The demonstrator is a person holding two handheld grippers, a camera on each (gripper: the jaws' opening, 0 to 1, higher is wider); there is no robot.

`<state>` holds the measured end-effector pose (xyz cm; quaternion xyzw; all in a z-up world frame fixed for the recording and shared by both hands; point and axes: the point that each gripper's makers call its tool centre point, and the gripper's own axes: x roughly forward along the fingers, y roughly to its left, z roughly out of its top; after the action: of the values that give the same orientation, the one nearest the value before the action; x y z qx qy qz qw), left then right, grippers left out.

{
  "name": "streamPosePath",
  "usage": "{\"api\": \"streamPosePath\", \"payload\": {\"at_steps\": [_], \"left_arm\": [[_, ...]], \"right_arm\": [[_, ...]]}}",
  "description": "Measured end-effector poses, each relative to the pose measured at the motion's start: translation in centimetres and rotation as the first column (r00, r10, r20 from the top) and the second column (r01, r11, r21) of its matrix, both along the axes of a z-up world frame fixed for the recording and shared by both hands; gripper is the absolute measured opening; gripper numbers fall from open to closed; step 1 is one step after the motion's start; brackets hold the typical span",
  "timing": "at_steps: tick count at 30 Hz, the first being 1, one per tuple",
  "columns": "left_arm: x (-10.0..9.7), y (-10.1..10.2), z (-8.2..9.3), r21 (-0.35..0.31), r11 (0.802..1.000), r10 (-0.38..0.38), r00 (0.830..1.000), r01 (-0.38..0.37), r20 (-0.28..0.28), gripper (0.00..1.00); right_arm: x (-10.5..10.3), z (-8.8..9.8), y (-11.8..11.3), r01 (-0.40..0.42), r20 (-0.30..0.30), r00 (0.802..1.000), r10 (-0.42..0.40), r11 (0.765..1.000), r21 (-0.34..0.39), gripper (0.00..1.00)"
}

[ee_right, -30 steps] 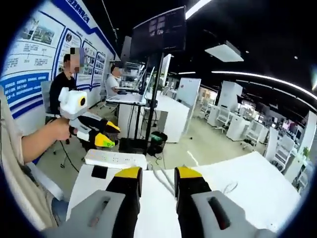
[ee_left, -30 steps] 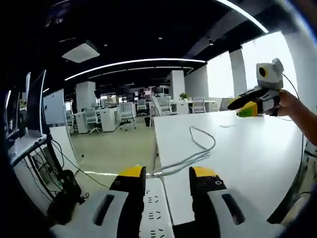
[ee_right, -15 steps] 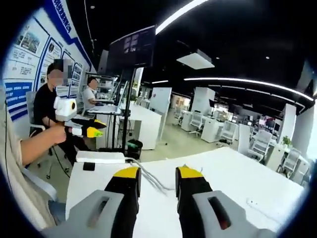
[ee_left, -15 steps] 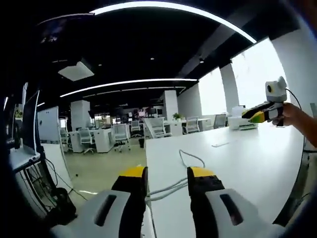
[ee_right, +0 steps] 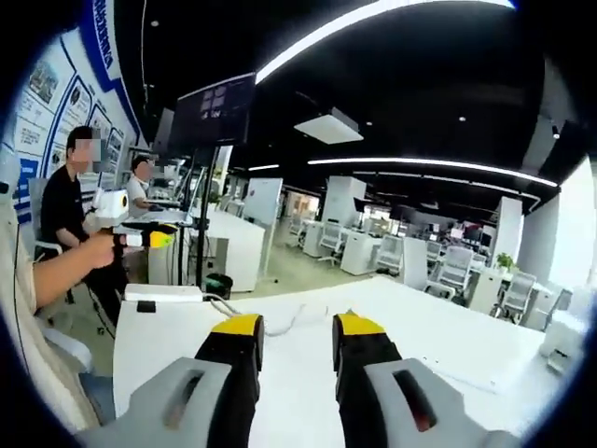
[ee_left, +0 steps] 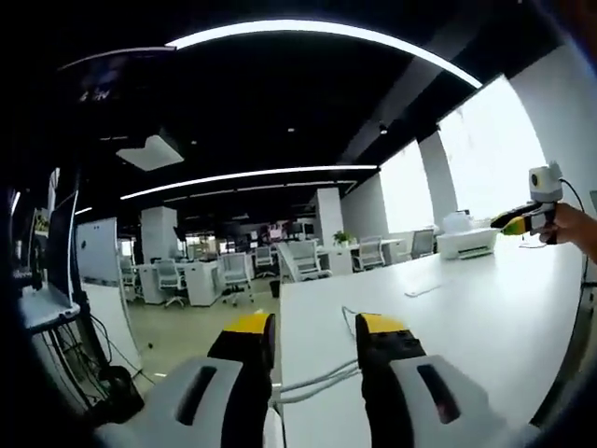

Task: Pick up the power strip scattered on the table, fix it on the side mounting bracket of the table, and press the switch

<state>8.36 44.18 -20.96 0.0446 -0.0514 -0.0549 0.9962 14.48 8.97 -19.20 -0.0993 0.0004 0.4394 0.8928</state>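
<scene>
Left gripper (ee_left: 315, 329) jaws stand apart, empty, above the white table (ee_left: 466, 308) and grey cable (ee_left: 317, 381); right gripper (ee_right: 297, 329) likewise parted, holding nothing; its view alone shows the power strip (ee_right: 164, 292) at the table's far edge, below the other gripper.

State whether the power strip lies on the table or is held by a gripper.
On the table: the power strip rests flat at the table edge, with the left gripper above it, apart.

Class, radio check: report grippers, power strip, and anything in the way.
Both grippers open, empty: left gripper, right gripper. Power strip at far table edge, cable trailing. Nothing blocking.
</scene>
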Motion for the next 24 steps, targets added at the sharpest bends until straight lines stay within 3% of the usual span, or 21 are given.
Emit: {"api": "streamPosePath", "payload": {"at_steps": [7, 12, 18, 24], "left_arm": [[0.3, -0.8, 0.5, -0.007, 1.000, 0.000, 1.000, 0.000, 0.019, 0.39], [0.9, -1.5, 0.2, -0.027, 1.000, -0.014, 1.000, 0.015, 0.019, 0.39], [1.4, -2.3, 0.2, -0.060, 0.997, -0.040, 0.996, 0.044, 0.076, 0.43], [1.4, -3.3, -0.4, -0.061, 0.996, -0.056, 0.997, 0.059, 0.060, 0.44]], "right_arm": [[1.5, 0.1, -6.4, 0.156, -0.022, 0.988, -0.154, 0.982, 0.107, 0.27], [0.8, -0.1, -9.9, 0.217, -0.012, 0.976, -0.217, 0.968, 0.128, 0.28], [-0.4, -0.2, -13.2, 0.305, 0.002, 0.951, -0.309, 0.939, 0.162, 0.32], [-1.7, -0.9, -15.9, 0.359, 0.024, 0.930, -0.368, 0.918, 0.169, 0.34]]}}
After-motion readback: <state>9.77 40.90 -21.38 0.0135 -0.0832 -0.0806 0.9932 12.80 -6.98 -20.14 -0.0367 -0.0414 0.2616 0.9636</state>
